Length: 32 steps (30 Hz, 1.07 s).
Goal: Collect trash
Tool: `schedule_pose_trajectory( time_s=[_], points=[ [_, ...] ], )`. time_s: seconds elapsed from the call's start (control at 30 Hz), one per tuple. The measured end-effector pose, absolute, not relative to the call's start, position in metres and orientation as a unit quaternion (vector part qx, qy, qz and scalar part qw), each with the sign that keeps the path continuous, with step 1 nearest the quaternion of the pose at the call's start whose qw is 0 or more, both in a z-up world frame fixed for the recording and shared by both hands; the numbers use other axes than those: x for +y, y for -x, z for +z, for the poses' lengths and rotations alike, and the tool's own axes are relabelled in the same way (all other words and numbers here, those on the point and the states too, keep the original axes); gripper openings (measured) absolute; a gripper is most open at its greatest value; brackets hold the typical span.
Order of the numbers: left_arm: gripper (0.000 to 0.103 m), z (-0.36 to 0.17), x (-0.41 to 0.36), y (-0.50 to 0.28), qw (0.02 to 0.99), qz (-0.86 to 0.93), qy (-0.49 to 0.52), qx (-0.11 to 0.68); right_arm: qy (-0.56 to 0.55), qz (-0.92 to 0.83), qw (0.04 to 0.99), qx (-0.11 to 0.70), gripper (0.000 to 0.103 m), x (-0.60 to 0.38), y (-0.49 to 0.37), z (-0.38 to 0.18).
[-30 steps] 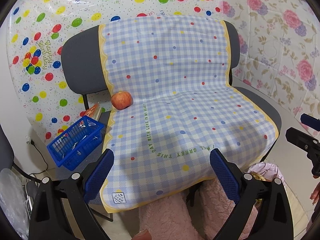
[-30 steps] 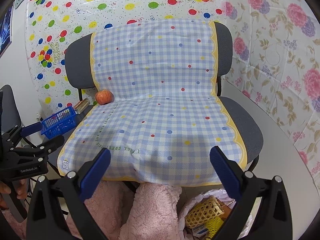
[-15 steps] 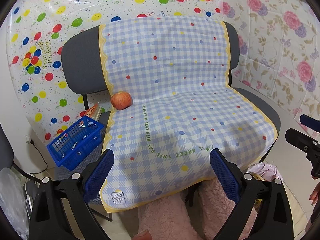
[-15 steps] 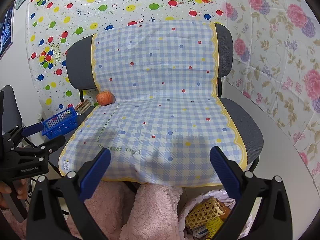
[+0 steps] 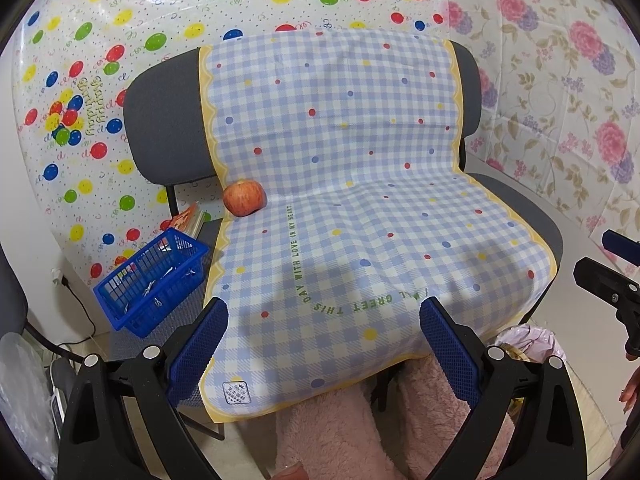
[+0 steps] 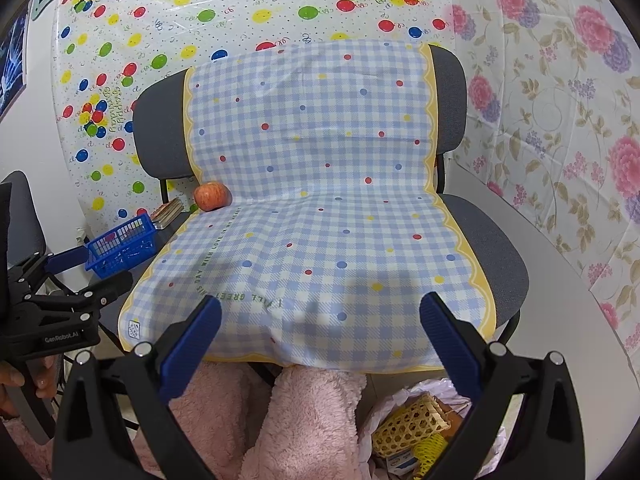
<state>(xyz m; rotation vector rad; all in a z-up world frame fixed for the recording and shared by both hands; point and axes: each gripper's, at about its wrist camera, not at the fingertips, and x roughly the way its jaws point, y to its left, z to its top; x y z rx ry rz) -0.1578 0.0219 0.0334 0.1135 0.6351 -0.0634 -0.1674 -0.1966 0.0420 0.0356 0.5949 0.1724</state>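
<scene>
At the far left, a blue basket (image 5: 154, 280) stood on the low surface beside the chair (image 5: 164, 128), and some thin books or packets (image 6: 167, 211) lay just behind it. The left gripper (image 5: 323, 334) hovered in front of the seat with its blue fingers (image 5: 200, 344) wide apart and nothing between them. A red apple (image 5: 244, 197) rested at the back left corner of the seat, on the checked cloth (image 5: 360, 200) that covered the backrest and the seat; it touched the fold where the two parts met. The cloth hung over the front edge, above the person's pink fluffy trouser legs (image 6: 304, 420). More to the right, the right gripper (image 6: 320, 330) was also held before the seat, its fingers spread and empty. At the lower right, on the floor beside the legs, a pale bag (image 6: 420, 428) stood open with trash inside: a woven yellow box (image 6: 412, 424) and some packets. A flowered sheet (image 6: 560, 120) covered the wall on the right.
</scene>
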Motion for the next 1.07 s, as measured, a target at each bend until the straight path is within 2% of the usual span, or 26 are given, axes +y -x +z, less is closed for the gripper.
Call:
schedule_pose_trajectory(
  time_s=[0.8, 1.07],
  points=[
    [0.096, 0.022, 0.019, 0.147, 0.947, -0.037, -0.049, 0.316, -0.026, 0.084, 0.950, 0.299, 0.097, -0.197, 0.156, 0.035],
    [0.096, -0.011, 0.023, 0.092, 0.936, -0.023, -0.048, 0.349, -0.021, 0.051, 0.945, 0.321, 0.097, -0.224, 0.084, 0.000]
  ],
)
